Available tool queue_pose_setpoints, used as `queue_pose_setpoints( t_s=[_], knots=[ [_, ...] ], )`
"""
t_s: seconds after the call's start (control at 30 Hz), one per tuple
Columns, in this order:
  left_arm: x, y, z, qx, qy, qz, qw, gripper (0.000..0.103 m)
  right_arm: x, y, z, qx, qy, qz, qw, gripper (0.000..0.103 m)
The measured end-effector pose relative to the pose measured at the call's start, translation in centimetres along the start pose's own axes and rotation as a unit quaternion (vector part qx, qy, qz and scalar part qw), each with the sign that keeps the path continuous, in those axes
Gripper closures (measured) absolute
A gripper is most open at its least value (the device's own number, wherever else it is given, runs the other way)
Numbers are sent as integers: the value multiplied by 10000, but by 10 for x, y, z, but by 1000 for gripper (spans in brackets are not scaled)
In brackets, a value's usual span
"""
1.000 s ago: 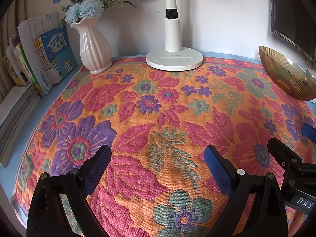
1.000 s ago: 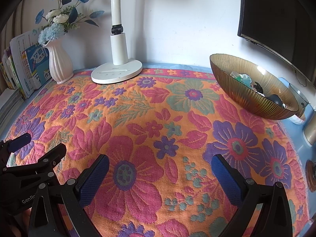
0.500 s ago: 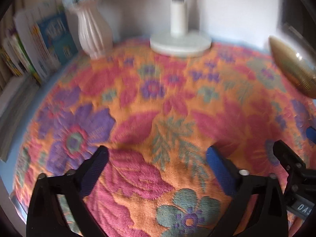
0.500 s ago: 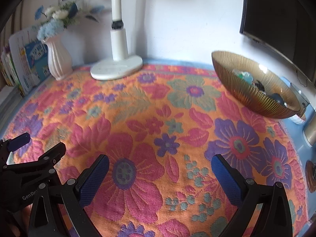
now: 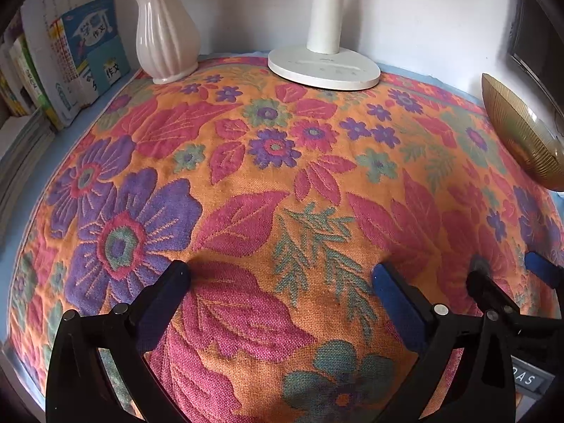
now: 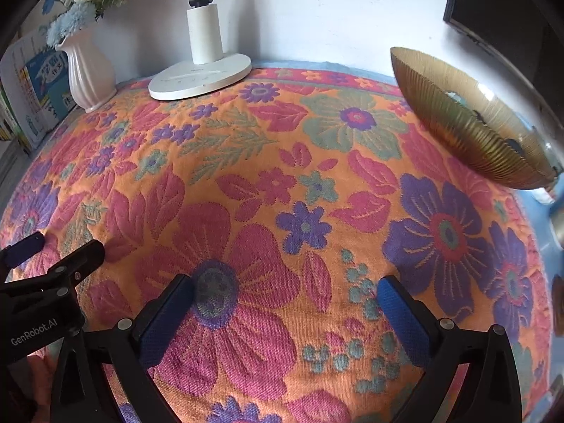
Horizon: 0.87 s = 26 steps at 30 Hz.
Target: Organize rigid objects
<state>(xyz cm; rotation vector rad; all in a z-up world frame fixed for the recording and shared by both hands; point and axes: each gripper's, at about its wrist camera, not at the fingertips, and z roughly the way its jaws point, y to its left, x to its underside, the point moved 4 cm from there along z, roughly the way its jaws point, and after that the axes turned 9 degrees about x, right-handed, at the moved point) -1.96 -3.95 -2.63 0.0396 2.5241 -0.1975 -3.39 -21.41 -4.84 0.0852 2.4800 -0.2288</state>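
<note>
My left gripper is open and empty, low over the floral cloth. My right gripper is open and empty too, low over the same cloth. A ribbed amber glass bowl stands at the back right with a few small dark and pale objects inside, mostly hidden by its wall. It also shows at the right edge of the left wrist view. Each gripper shows in the other's view: the right one and the left one.
A white lamp base stands at the back centre. A white ribbed vase with flowers stands back left. Upright books line the left edge. A dark monitor hangs at the back right.
Both grippers have dropped lower and moved forward over the cloth. The bowl now shows more side-on. Both stay open.
</note>
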Motion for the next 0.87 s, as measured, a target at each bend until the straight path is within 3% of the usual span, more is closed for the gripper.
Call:
queue_pose_setpoints(
  t_s=[0.87],
  knots=[
    [-2, 5, 2, 123, -25, 34, 9999, 0, -1, 0, 2, -207, -189, -4, 9996, 0]
  ],
)
